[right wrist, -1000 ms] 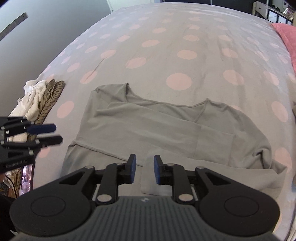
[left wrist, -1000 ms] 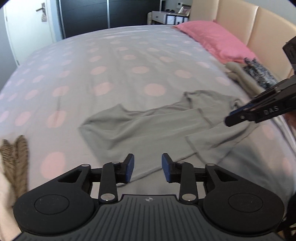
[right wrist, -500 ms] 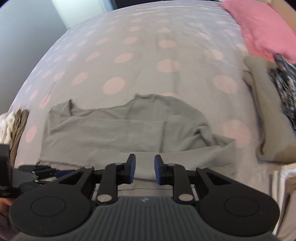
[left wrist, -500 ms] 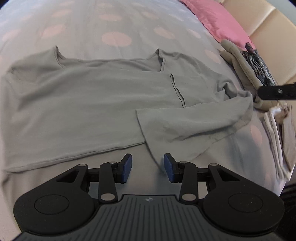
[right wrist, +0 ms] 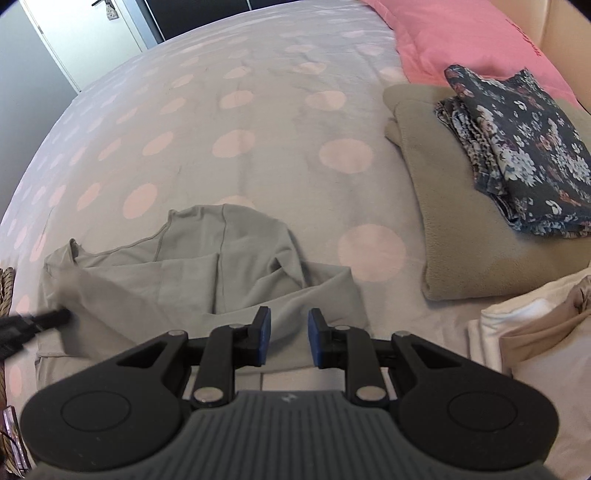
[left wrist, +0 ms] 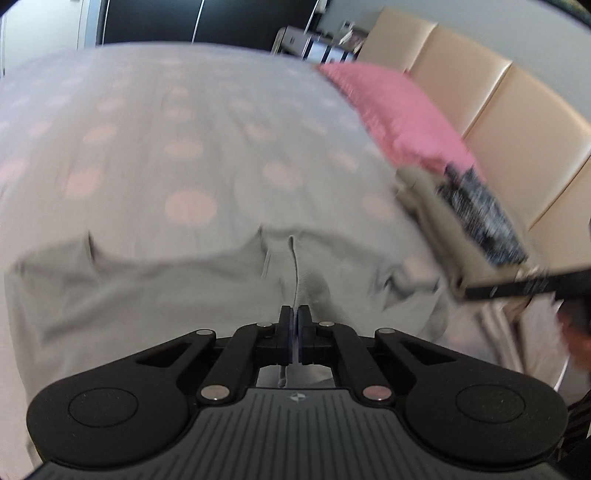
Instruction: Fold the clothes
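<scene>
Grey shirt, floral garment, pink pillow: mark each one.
grey shirt [right wrist: 192, 273], right wrist view, on its flat body.
floral garment [right wrist: 517, 155], right wrist view, on its folded top.
pink pillow [left wrist: 399, 114], left wrist view, on its middle.

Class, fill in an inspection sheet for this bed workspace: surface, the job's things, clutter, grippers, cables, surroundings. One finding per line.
Surface: bedspread, grey with pink dots.
Job's things: grey top spread out near the front edge, partly folded over itself.
Clutter: folded beige garment with a floral garment on it; white folded pile beside them; pink pillow.
Grippers: left gripper shut on the grey top's edge; right gripper open over the cloth.
Cables: nothing seen.
Surroundings: padded headboard, white door.
</scene>
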`<state>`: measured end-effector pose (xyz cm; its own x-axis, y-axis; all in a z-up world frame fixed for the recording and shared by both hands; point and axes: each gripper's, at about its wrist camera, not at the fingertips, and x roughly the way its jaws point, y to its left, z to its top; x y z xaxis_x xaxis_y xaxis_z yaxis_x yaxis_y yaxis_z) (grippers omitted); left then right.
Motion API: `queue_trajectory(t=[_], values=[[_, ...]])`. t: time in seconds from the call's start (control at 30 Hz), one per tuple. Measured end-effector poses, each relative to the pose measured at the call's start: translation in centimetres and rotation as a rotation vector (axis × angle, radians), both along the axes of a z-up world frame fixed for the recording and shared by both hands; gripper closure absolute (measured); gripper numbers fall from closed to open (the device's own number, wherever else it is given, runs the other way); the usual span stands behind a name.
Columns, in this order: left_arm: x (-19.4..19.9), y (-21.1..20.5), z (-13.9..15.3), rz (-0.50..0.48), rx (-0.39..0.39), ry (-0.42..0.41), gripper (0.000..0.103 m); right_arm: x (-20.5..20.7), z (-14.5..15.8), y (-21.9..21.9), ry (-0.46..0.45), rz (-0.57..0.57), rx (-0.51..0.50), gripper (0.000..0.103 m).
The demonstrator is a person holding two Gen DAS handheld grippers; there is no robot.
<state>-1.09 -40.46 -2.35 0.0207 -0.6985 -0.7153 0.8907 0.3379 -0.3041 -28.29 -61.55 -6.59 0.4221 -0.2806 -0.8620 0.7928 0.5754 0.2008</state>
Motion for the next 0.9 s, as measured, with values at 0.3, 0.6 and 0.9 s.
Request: queue_trajectory(t=[0.3,0.6,0.9], values=[[2.0,-0.9,9.6,0.040,-0.137,-0.080,0.103,2.1,0.4,2.6,-0.044,0.138,-0.020,0.078],[4.3,1.6,14.4,0.113,-0.175,-0.180,0.103,8.6,-5.3,5.3,0.043,0.254,-0.057,0.082],[11.2,9.0,8.3,0.288,0.007,-0.120,0.103,7.9,-8.6,2.1,0.118,0.094,0.019,0.094]])
